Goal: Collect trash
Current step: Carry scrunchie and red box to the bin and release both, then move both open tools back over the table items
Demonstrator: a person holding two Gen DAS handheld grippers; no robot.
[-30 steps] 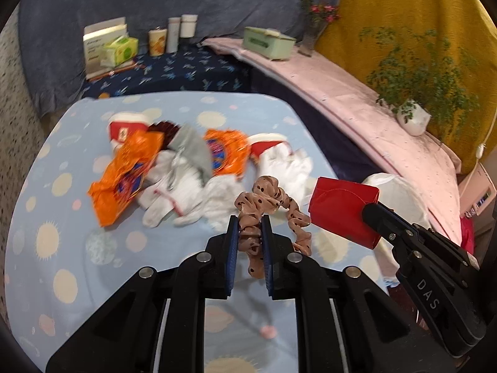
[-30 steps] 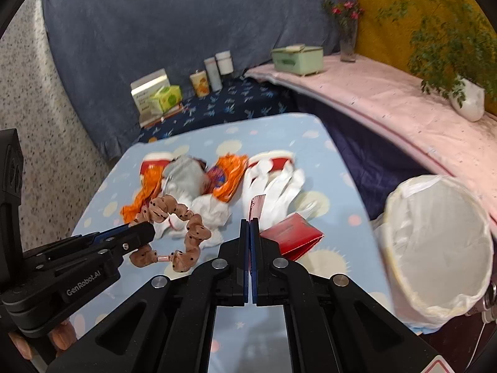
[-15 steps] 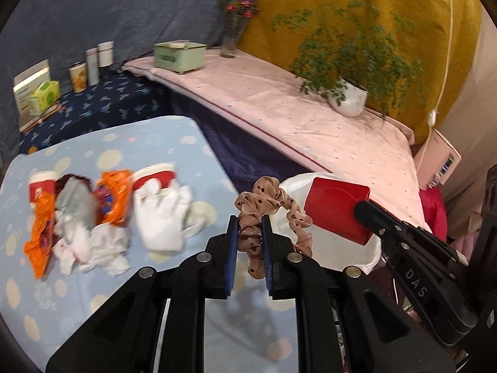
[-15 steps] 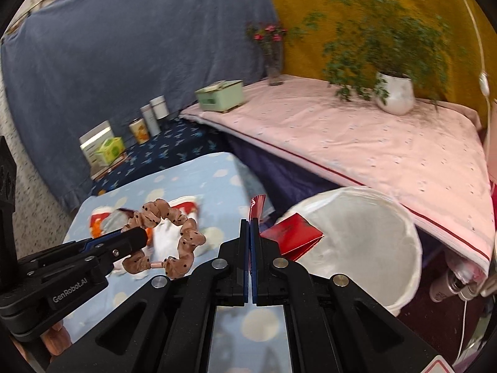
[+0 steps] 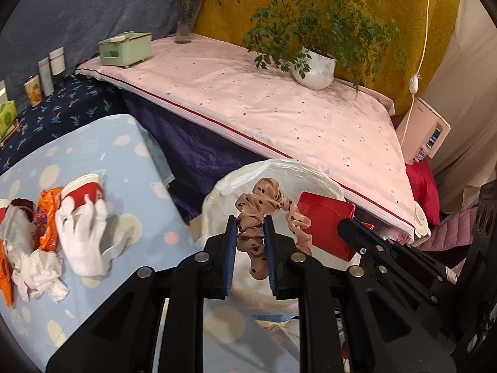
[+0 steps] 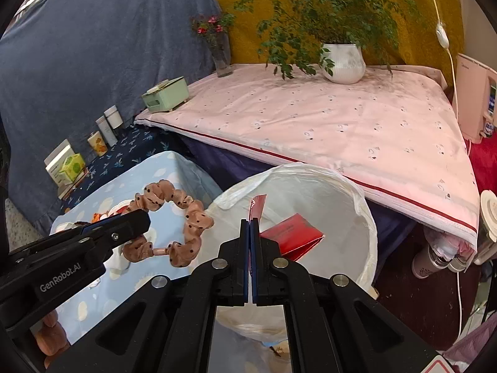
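Behind everything hang a big blue cloth and a yellow cloth, and a pink bed runs along beside the white bin with the plastic bag liner (image 6: 357, 205). That bin is your landmark.

Your left tool (image 5: 251, 242) is squeezed narrow on the brown spotted fabric hair scrunchie (image 5: 264, 199). From the right camera, the scrunchie hangs just beside the bin's rim, partly over the bench, not fully over the opening.

Your right tool (image 6: 250, 242) is pinched tight on the shiny red folded paper packet (image 6: 292, 236). That packet hangs right over the bin's opening.

So you have two bits of trash carried to the bin, but neither one is dropped in yet. I cannot see if anything lies at the bottom of the bin.

Lots is left, I think. On the blue spotted bench (image 5: 93, 152), away from the bin, sit a red and white paper cup (image 5: 82, 191), a white glove (image 5: 82, 242), orange crinkly wrappers (image 5: 48, 217) and crumpled white tissues (image 5: 43, 276).
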